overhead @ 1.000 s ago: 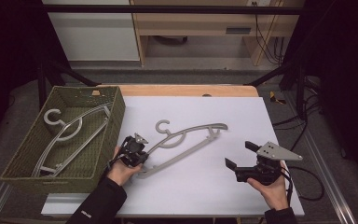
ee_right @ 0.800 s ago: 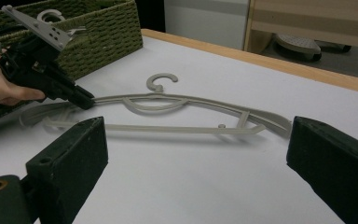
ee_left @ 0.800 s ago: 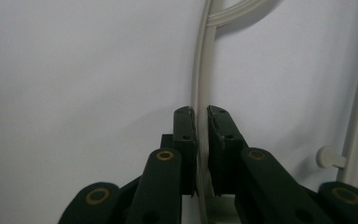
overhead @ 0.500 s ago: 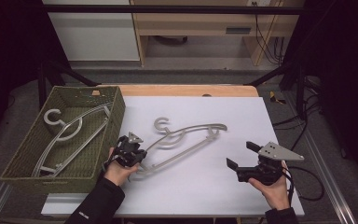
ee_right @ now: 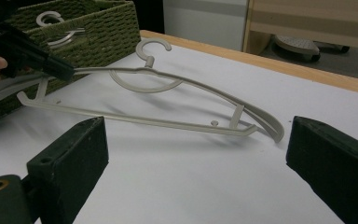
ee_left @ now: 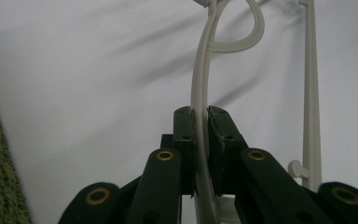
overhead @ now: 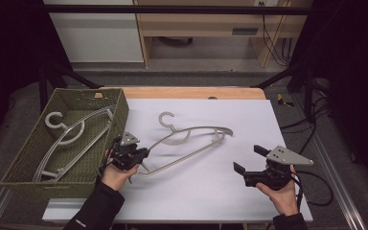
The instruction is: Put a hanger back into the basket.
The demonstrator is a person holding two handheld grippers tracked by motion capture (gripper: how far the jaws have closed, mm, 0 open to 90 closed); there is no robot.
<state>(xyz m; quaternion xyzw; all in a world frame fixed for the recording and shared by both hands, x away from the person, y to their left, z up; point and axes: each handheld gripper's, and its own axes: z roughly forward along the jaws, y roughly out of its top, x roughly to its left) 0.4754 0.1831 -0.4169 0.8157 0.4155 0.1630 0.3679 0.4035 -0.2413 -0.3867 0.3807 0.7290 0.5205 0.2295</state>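
Left claw [overhead: 141, 154] was clamped tight on one shoulder arm of the grey hanger [overhead: 191, 143], near its end; that end sat raised toward the basket, the far end low over the white surface [overhead: 230, 191]. Right claw [overhead: 249, 160] stood wide open, holding nothing, well apart from the hanger. Judged step: carrying the hanger to the woven basket [overhead: 120, 111], where a second hanger [overhead: 72, 136] lay. Doing it well calls for lifting the free end clear of the rim, keeping the grip firm against swing, and lowering flat beside the other. Beyond the surface: pale cabinet [overhead: 96, 31], wooden shelving [overhead: 211, 24], cables [overhead: 273, 33], dark surroundings.
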